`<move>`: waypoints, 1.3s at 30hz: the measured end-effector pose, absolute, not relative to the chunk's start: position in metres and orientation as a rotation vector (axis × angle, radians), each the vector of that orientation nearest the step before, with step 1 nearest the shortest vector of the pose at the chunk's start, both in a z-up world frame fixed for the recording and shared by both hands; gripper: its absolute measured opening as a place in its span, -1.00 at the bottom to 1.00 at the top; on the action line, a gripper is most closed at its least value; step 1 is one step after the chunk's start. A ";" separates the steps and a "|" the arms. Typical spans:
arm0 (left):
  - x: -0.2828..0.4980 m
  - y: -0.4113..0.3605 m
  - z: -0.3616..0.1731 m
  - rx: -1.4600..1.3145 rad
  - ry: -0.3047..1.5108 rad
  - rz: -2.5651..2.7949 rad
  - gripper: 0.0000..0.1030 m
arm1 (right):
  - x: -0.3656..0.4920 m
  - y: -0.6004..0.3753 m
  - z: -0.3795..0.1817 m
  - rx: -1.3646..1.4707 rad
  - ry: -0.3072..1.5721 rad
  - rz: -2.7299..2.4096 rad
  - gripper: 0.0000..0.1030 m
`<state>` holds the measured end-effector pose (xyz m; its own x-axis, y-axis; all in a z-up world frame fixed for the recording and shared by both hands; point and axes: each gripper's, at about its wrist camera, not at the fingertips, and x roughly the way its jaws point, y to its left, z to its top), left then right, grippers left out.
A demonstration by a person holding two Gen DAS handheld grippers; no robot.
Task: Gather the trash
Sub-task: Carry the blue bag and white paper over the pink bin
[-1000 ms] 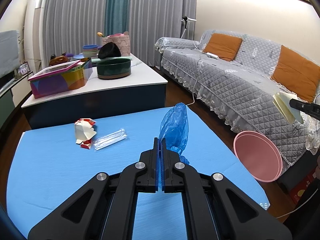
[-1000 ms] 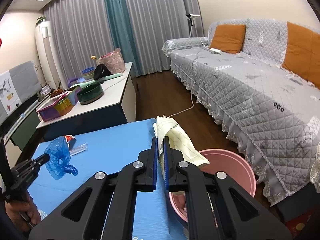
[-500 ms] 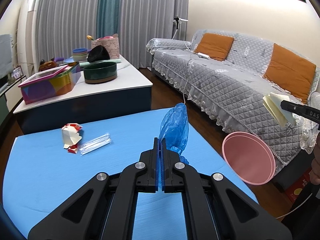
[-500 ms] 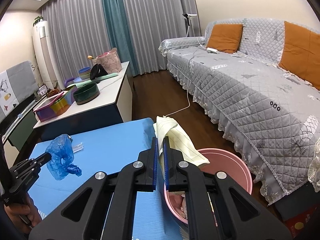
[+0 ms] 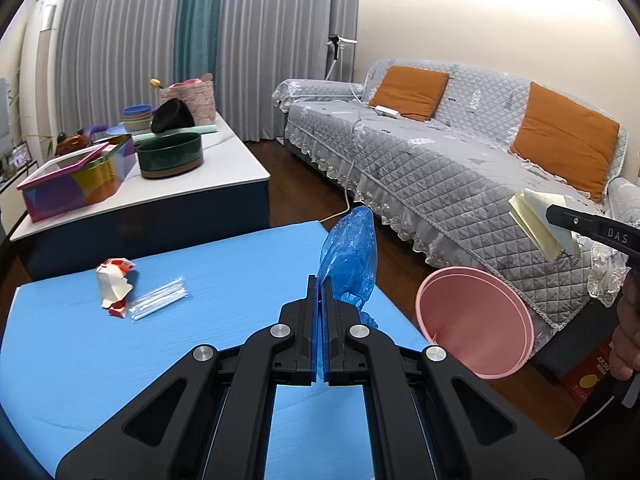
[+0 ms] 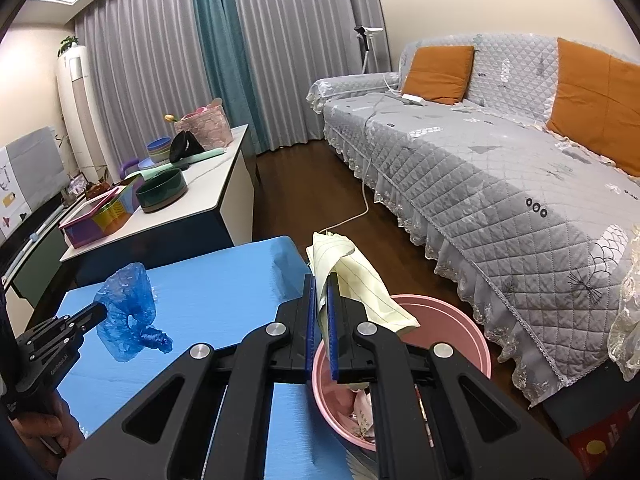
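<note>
My left gripper (image 5: pixel 319 286) is shut on a crumpled blue plastic cover (image 5: pixel 352 256) and holds it above the blue table (image 5: pixel 120 360); it also shows in the right wrist view (image 6: pixel 128 312). My right gripper (image 6: pixel 322 286) is shut on a folded pale yellow paper (image 6: pixel 352 280) right above the pink bin (image 6: pixel 460 328), which holds some trash. In the left wrist view the yellow paper (image 5: pixel 540 220) hangs above the pink bin (image 5: pixel 476 320). A crumpled red-and-white wrapper (image 5: pixel 114 286) and a clear plastic sleeve (image 5: pixel 160 304) lie on the table's far left.
A grey quilted sofa (image 5: pixel 460 168) with orange cushions runs along the right. A white-topped cabinet (image 5: pixel 192 176) behind the table carries a colourful box (image 5: pixel 76 180), a dark green bowl (image 5: pixel 170 156) and other items. A white cable (image 6: pixel 352 216) lies on the wood floor.
Both grippers have moved a little with their loads; the right gripper and yellow paper have come over the pink bin. The jaws of the right gripper stand slightly wider on the paper.
</note>
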<state>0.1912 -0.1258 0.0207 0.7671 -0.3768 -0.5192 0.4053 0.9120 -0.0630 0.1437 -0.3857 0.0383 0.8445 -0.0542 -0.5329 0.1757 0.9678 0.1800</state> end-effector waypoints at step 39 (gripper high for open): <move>0.193 -0.271 -0.015 0.041 0.645 -0.594 -0.98 | 0.147 -0.453 0.011 0.273 0.620 -0.229 -0.88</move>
